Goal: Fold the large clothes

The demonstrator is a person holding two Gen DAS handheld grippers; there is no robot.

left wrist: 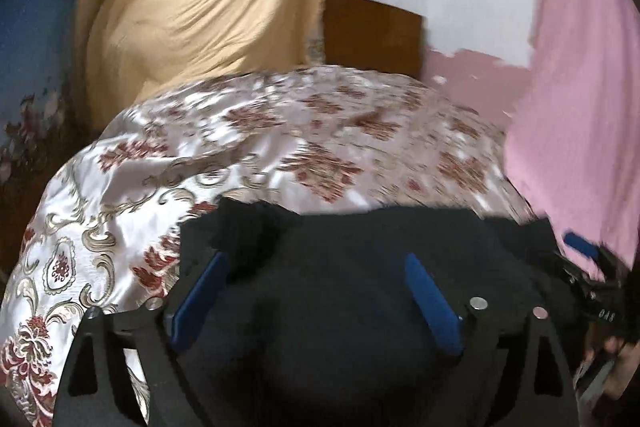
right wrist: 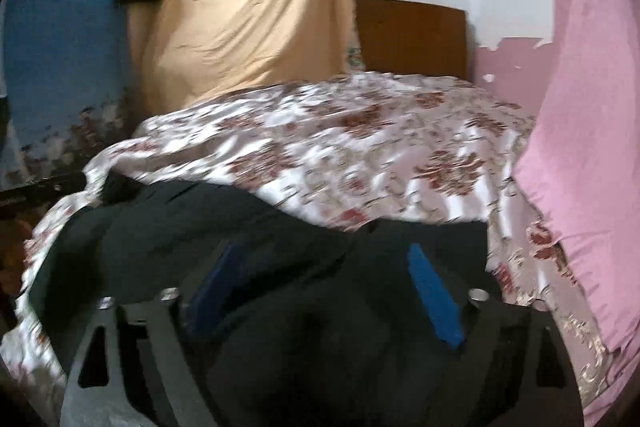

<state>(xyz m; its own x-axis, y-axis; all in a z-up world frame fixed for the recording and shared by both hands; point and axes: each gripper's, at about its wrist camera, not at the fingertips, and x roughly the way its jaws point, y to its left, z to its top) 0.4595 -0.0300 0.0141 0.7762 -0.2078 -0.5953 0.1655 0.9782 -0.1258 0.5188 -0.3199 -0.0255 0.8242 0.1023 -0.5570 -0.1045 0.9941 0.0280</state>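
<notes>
Floral bedspread (right wrist: 340,147) before tan sheet (right wrist: 248,27), wooden headboard (right wrist: 412,39)

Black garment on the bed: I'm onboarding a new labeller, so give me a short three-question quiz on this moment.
1. True or false: the left gripper is clamped on the black garment.
2. What does the black garment lie on? A) bare floor B) floral bedspread C) wooden chair
3. Fill in: the right gripper has its jaws ____.

Key: 1 false, its blue fingers stand wide apart above the cloth; 2 B; 3 open.
</notes>
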